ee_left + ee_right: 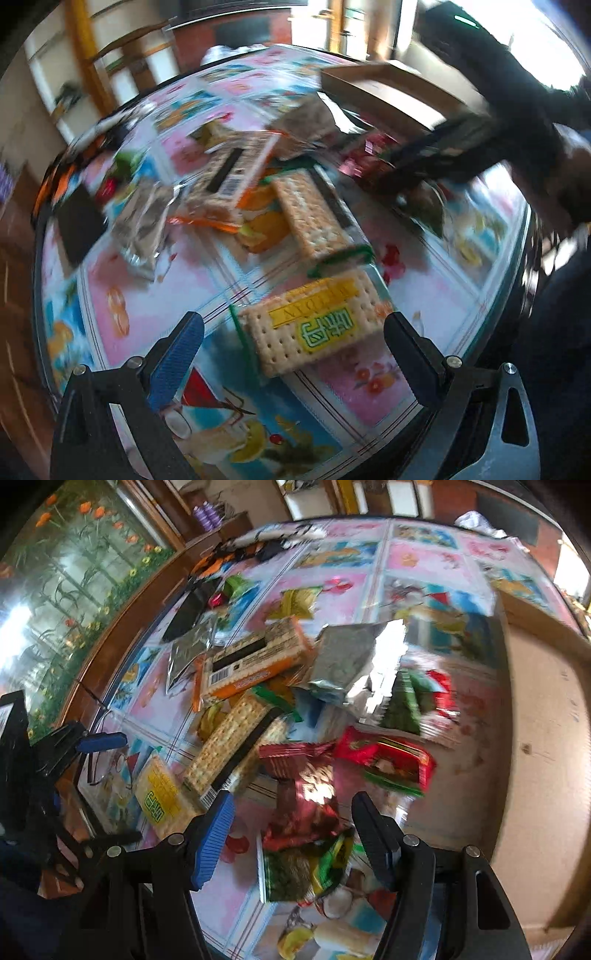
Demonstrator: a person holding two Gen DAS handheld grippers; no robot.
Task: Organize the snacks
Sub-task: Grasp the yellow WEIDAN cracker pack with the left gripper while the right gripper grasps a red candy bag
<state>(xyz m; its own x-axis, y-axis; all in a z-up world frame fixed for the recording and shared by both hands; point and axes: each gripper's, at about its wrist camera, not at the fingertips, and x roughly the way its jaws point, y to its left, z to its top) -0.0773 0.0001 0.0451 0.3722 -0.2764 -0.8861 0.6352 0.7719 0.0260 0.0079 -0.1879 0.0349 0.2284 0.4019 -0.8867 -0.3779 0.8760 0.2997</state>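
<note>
Cracker packet [314, 325] crosswise between tool fingers

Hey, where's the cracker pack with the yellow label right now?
The cracker pack with the yellow label lies on the table's near edge, between the open left gripper fingers, beside the longer cracker pack.

My left jaws stand wide on either side of the near cracker packet [317, 325], which lies on the desk [147, 280]. Beyond it lies a longer cracker packet [310, 214], and behind that the heap of snacks [236, 170]. Right of the heap sits the cardboard box [391, 92].
</note>
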